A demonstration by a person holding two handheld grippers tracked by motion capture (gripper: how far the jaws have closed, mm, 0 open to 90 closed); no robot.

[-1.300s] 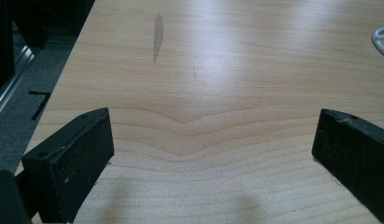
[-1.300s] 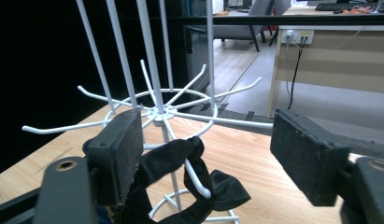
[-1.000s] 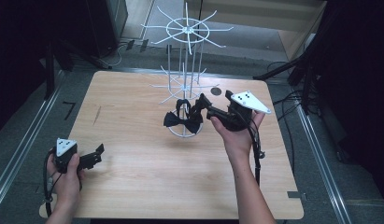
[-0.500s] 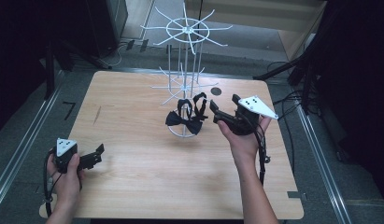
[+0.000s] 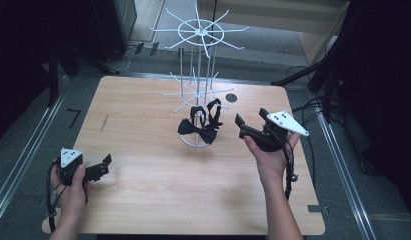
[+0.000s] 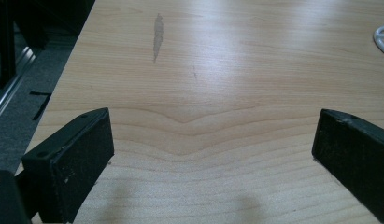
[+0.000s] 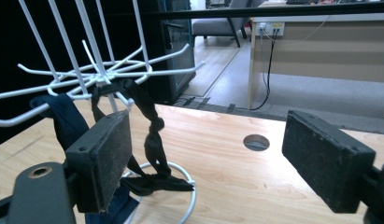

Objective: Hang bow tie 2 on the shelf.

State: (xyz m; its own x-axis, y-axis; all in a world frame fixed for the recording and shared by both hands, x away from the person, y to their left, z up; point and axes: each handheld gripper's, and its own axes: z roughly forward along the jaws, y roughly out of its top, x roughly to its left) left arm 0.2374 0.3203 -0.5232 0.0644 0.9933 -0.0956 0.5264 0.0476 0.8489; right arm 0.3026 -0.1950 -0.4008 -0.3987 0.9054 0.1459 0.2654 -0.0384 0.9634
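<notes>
A black bow tie (image 5: 199,131) hangs by its strap from a low arm of the white wire rack (image 5: 201,35) at the middle of the table. In the right gripper view the strap (image 7: 152,135) dangles from the rack's arms (image 7: 101,74), just right of the left jaw. My right gripper (image 5: 250,120) is held to the right of the bow tie, apart from it; its jaws stand wide with nothing between them (image 7: 213,158). My left gripper (image 5: 104,167) sits low at the table's front left, open over bare wood (image 6: 213,158).
The wooden table (image 5: 143,200) has a round hole (image 5: 231,98) behind the right gripper, also seen as a hole (image 7: 256,142) in the right gripper view. The rack's white ring base (image 6: 382,39) shows at the far right. Dark stands and cables surround the table.
My right gripper has drawn back to the right, away from the bow tie, which stays hanging on the rack. The left gripper has not moved.
</notes>
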